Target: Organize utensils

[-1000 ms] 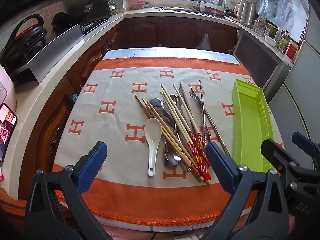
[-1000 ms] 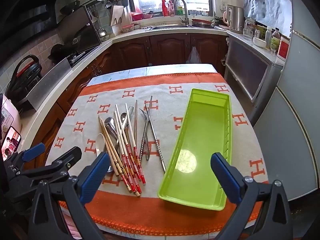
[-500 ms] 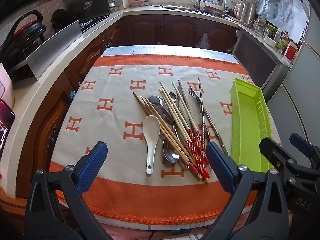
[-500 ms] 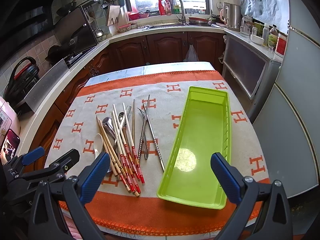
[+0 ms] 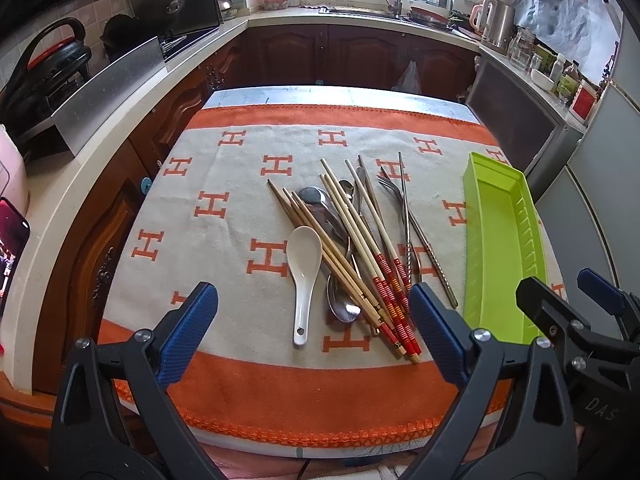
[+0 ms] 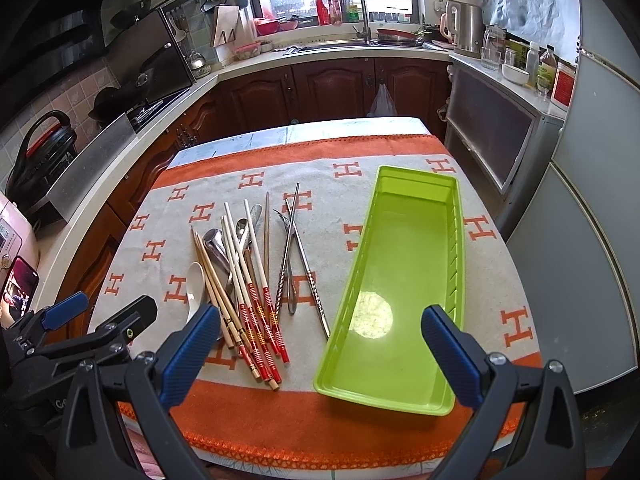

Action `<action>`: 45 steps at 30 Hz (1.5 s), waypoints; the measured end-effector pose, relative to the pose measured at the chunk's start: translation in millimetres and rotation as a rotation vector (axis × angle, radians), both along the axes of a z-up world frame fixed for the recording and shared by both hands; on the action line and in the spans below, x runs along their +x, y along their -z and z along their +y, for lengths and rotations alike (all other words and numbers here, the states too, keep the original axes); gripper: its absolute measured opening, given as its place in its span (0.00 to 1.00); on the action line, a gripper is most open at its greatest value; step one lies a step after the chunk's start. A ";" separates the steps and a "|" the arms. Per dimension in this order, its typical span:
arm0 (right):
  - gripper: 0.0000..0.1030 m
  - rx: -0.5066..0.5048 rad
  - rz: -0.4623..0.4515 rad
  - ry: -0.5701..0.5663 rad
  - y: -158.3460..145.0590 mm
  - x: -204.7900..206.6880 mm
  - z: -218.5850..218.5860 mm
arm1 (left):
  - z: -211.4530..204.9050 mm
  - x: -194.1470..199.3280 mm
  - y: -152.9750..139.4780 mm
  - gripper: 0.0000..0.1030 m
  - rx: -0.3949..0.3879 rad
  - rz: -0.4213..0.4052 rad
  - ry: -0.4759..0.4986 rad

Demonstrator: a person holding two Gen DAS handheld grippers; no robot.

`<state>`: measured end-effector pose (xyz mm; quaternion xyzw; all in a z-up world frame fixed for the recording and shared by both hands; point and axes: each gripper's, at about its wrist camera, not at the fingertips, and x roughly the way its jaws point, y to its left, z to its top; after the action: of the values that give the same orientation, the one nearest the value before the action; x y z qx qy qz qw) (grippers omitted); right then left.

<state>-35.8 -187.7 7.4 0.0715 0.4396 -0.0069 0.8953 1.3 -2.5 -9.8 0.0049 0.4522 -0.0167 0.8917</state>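
While nothing is yet lifted, both claws hang over the near edge of the desk (image 6: 496, 216), which is covered by an orange and beige H-patterned cloth (image 5: 240, 152).

Green tray (image 6: 416, 184), the landmark: long, lying lengthwise away from the viewer. Nothing in it; only a bright spot of light on its floor near the close end. Ribbed slots along its far-side wall.

Utensil pile (image 5: 352, 248), just left of the tray, not touching it as far as I can tell:
- wooden chopsticks with red banded ends (image 5: 384, 276), crossed over the metal spoons (image 5: 344, 304)
- metal chopsticks (image 6: 308, 276) and a fork (image 6: 286, 236), nearest the tray
- white ceramic spoon (image 5: 304, 268), farthest from the tray, lying clear of the tangle except where its bowl meets the chopsticks

Left claw (image 5: 312, 332): spread wide, holding nothing, poised short of the white spoon's handle. Right claw (image 6: 316, 352): spread wide, holding nothing, near the tray's close end.

Judgement: first pick not begun. Best start is an outlier — white spoon or the metal chopsticks — not the crossed bundle. Come down flat, pinch across the handle mid-length, lay it lengthwise in the tray. Risk: dragging a neighbour, or snagging the cloth.
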 end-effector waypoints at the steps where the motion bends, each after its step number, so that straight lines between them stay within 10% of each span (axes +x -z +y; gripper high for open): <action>1: 0.98 -0.002 0.001 -0.001 0.1 0.4 0.5 | -0.3 0.3 0.3 0.91 0.001 0.002 0.001; 45: 0.72 0.035 0.060 -0.052 13.6 4.1 8.9 | -0.5 4.3 13.4 0.89 0.005 0.068 0.009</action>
<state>-31.6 -178.8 -6.2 0.0753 0.4682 0.0218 0.8801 5.6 -3.0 -23.3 0.0086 0.4822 -0.0199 0.8758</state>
